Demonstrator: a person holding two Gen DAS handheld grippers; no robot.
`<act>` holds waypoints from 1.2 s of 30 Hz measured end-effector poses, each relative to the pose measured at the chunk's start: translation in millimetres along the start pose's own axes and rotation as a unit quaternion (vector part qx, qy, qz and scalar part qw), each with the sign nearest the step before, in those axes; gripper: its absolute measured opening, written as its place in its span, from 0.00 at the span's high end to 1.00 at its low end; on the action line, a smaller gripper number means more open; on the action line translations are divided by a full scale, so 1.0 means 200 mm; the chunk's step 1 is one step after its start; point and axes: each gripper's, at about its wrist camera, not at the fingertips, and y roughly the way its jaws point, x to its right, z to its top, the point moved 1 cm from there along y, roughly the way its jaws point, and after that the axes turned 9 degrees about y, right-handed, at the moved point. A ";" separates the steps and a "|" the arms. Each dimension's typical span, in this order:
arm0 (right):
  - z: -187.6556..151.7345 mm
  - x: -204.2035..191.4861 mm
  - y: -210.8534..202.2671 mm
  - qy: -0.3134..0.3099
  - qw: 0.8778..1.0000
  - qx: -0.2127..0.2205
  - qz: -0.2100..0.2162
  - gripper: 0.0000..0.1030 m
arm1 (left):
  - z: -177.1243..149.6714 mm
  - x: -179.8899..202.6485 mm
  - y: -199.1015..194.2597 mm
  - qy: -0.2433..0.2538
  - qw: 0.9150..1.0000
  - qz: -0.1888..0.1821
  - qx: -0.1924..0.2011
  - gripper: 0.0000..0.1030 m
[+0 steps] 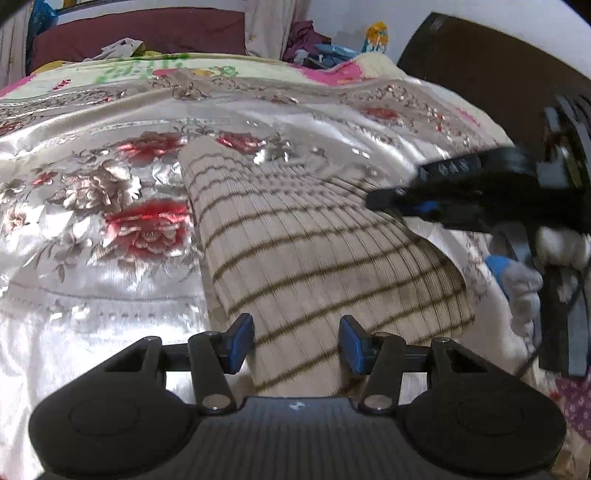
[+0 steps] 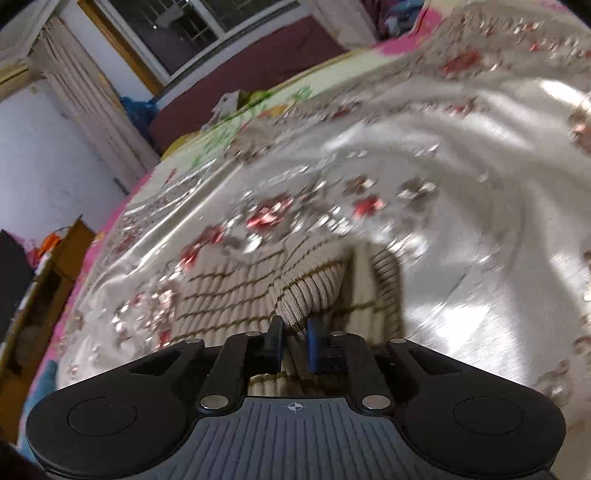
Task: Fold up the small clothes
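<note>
Striped knit garment [image 1: 295, 236], cream with thin brown lines, is lying on the bed [image 1: 92, 229], spread over a shiny satin bedspread with red flower print. In the left wrist view the left gripper [image 1: 297, 341] is hovering over the near end of the garment, its blue-padded fingers [image 1: 240, 341] standing apart on either side of the cloth, not pressing on it. The right gripper [image 2: 294, 341] is coming in from the right side of that view, blurred, at the garment's far right edge; a gloved hand [image 1: 524, 284] is showing below it. In the right wrist view the right gripper's fingers are standing close together with a bunched fold of the striped knit pinched up between them, the rest of the garment lying flat beyond and to the left. That view is heavily motion-blurred. A window [image 2: 192, 29], a curtain [image 2: 85, 96] and a dark red headboard [image 1: 140, 33] are sitting past the bed's far side.
</note>
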 end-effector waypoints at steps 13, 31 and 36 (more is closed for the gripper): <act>-0.06 0.12 -0.07 -0.008 0.999 0.004 -0.047 0.75 | 0.02 -0.09 0.09 -0.042 0.999 0.008 -0.016 0.42; -0.32 0.11 -0.05 0.033 0.997 -0.074 0.005 0.71 | -0.01 -0.03 0.17 -0.028 0.998 -0.020 -0.052 0.46; -0.44 0.04 -0.14 0.015 0.996 -0.091 0.019 0.75 | -0.13 0.01 0.06 -0.012 0.998 -0.023 -0.061 0.47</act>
